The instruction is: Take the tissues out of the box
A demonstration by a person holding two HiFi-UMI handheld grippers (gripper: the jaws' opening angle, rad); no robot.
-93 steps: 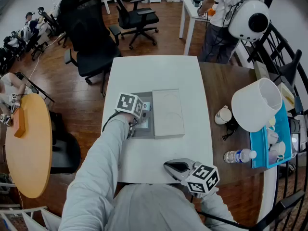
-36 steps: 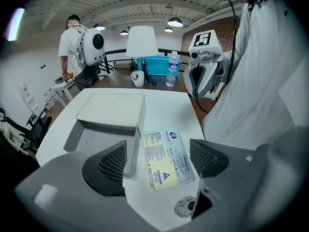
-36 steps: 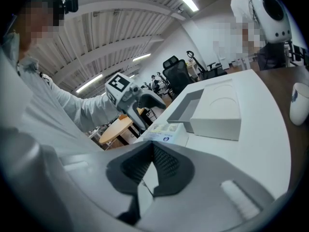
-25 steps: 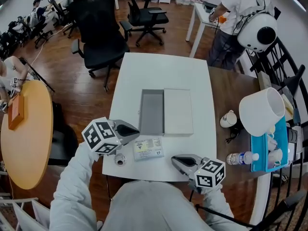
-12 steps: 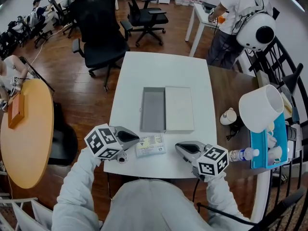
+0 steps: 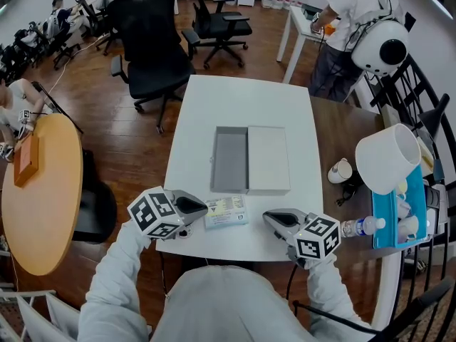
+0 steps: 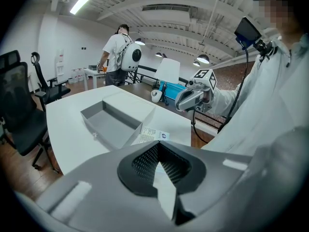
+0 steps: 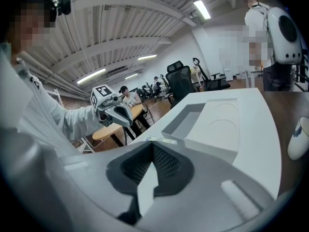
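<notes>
Tissue pack [image 6: 226, 211] lies flat on the white table [image 6: 242, 98], near the front edge. It's just in front of the open box [image 6: 229, 164] and clear of it, so we judge the job as good as done. Box tray is bare grey inside, and its white lid [image 6: 268, 159] sits touching it on the right.

We hold the left gripper [image 6: 202, 206] just left of the pack, tip pointing at it, not touching as far as we can tell. We hold the right gripper [image 6: 269, 218] on the pack's other side, a bit further off. Both claws are closed up, pads together, w/ nothing between them; each gripper view shows only table thru the small gap.

Handling, as we judge it: pack is light & soft, in a slick printed wrapper, so it'll squash and may slide on the smooth top. If it needs moving, we'd open the jaws first and pinch gently across the narrow width or a short edge. No hard squeeze, else the wrapper buckles.
</notes>
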